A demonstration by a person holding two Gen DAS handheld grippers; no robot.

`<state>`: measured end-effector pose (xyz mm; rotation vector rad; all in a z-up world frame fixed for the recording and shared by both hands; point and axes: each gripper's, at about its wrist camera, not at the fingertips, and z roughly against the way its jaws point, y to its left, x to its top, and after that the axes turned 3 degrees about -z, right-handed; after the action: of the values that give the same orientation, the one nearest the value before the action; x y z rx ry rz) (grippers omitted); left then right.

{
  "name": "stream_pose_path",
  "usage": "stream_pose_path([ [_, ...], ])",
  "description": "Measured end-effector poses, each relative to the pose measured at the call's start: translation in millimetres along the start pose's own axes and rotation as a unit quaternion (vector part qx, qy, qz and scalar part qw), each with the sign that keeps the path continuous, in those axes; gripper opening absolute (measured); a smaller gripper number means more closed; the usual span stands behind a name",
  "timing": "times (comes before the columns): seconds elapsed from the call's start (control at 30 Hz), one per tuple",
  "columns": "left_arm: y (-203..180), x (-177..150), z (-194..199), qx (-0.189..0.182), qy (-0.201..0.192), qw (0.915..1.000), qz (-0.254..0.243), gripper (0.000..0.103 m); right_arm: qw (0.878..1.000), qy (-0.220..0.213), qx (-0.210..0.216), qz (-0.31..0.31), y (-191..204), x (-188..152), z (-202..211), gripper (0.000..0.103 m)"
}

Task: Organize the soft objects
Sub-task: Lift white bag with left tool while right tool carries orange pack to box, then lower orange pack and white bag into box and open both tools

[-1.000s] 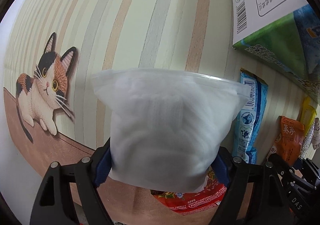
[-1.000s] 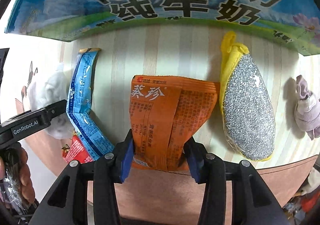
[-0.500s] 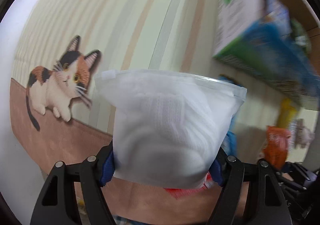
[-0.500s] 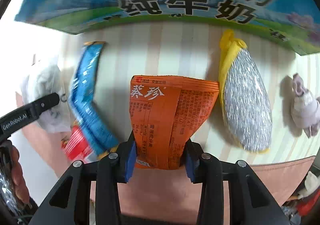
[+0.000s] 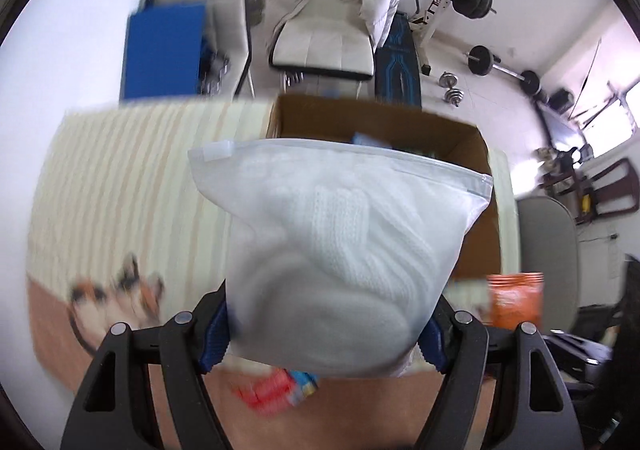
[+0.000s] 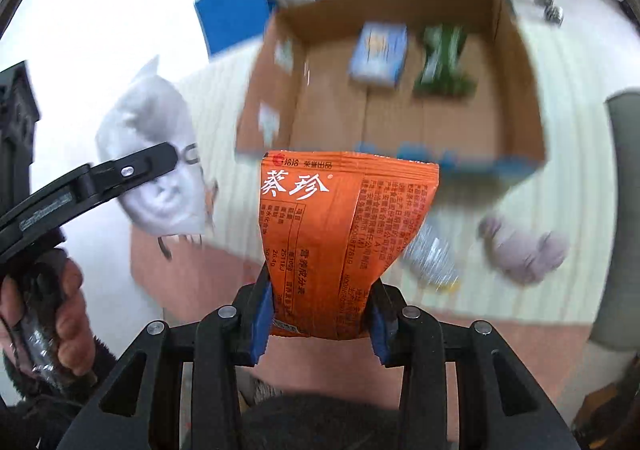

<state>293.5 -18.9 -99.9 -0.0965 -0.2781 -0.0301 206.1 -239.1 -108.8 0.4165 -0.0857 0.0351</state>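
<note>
My left gripper (image 5: 332,334) is shut on a white zip bag with a knitted item inside (image 5: 340,250), held up in front of an open cardboard box (image 5: 472,145). The bag also shows in the right wrist view (image 6: 156,169). My right gripper (image 6: 320,318) is shut on an orange snack packet (image 6: 340,234), raised above the table. The box (image 6: 516,49) lies beyond it, with a blue pack (image 6: 378,53) and a green pack (image 6: 444,61) inside. The orange packet also shows in the left wrist view (image 5: 514,298).
A striped tablecloth with a cat picture (image 5: 120,290) covers the table. A silver-and-yellow pouch (image 6: 434,258) and a lilac soft toy (image 6: 524,246) lie on it. Red and blue packets (image 5: 276,390) lie under the white bag. A white chair (image 5: 332,9) and weights stand beyond.
Both grippers have lifted and tilted up with their loads. The views now look over the table onto the open box and the room, instead of down on the cloth.
</note>
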Motion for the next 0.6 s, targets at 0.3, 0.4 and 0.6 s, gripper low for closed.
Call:
stream_pose_path([
  [0.3, -33.9, 114.8, -153.1, 0.159, 0.095, 0.9778, -0.098, 0.074, 0.995, -0.008, -0.1, -0.027, -51.2, 98.0, -36.4, 0.042],
  [0.4, -44.8, 119.5, -205.5, 0.206, 0.129, 0.9614, -0.13, 0.074, 0.991, 0.017, -0.129, -0.037, -68.5, 115.7, -73.9, 0.042],
  [0.6, -52.9, 110.9, -266.6, 0.221, 0.191, 0.9462, -0.139, 0.074, 0.982, 0.078, -0.164, -0.048, -95.9, 122.2, -132.6, 0.042],
])
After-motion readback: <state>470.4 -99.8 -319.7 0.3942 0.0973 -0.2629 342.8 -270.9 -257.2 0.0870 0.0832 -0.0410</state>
